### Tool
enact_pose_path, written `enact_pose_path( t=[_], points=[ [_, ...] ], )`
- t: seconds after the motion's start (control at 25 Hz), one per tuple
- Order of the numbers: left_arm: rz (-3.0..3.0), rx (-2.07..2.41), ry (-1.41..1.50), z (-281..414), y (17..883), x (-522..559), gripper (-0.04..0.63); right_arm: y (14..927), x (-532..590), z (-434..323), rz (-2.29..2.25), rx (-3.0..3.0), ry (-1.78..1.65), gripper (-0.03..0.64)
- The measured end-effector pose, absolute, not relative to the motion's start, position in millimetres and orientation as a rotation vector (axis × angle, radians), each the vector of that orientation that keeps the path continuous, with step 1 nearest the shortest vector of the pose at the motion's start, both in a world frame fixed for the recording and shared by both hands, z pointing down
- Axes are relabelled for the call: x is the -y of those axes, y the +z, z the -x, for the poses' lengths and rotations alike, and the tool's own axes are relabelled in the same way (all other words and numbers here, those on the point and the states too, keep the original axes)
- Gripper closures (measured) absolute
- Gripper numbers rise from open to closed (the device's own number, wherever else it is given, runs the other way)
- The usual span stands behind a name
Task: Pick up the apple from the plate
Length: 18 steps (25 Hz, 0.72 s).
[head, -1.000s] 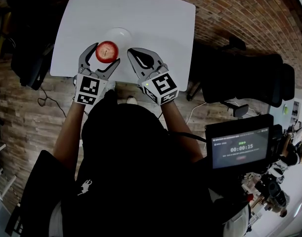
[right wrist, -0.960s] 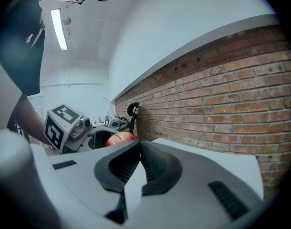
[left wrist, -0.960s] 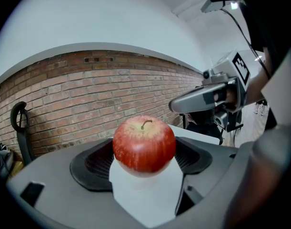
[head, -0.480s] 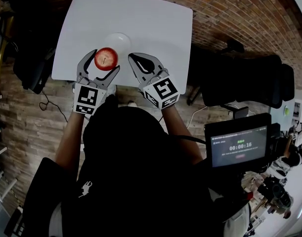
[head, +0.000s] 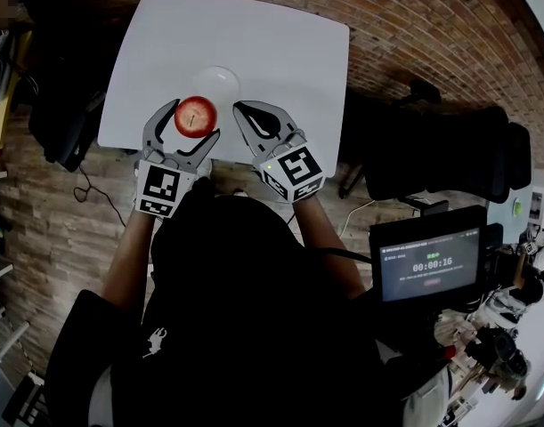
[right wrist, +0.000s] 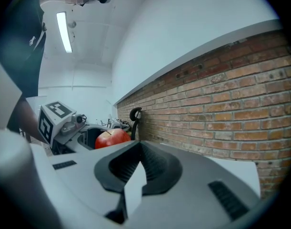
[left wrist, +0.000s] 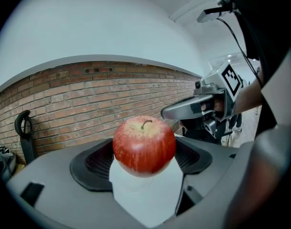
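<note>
A red apple (head: 195,116) with a short stem is held between the jaws of my left gripper (head: 190,124), lifted just in front of the white plate (head: 220,82) on the white table (head: 280,52). In the left gripper view the apple (left wrist: 144,145) fills the space between the two dark pads. My right gripper (head: 251,116) hovers beside it on the right, shut with nothing in it. The right gripper view catches the apple (right wrist: 113,138) and the left gripper (right wrist: 64,123) off to its left.
The white table stands on a brick floor (head: 414,34). A dark chair (head: 450,149) sits to the right of the table, a black bag (head: 62,118) to its left. A screen with a timer (head: 429,264) is at lower right.
Both grippers have drifted slightly, the left still shut on the apple near the plate's front edge. The right gripper stays shut alongside.
</note>
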<state>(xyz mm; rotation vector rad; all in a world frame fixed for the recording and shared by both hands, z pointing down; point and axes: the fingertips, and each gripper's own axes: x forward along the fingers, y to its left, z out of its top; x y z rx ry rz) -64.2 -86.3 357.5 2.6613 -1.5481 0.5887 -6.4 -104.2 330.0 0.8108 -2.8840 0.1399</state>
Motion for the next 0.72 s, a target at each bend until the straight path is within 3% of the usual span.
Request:
enact_pose_path(
  t=[0.72],
  points=[
    [-2.643, 1.521, 0.581, 71, 369, 91, 0.195, 341, 105, 9, -0.813, 2.835, 0.170, 0.614]
  ],
)
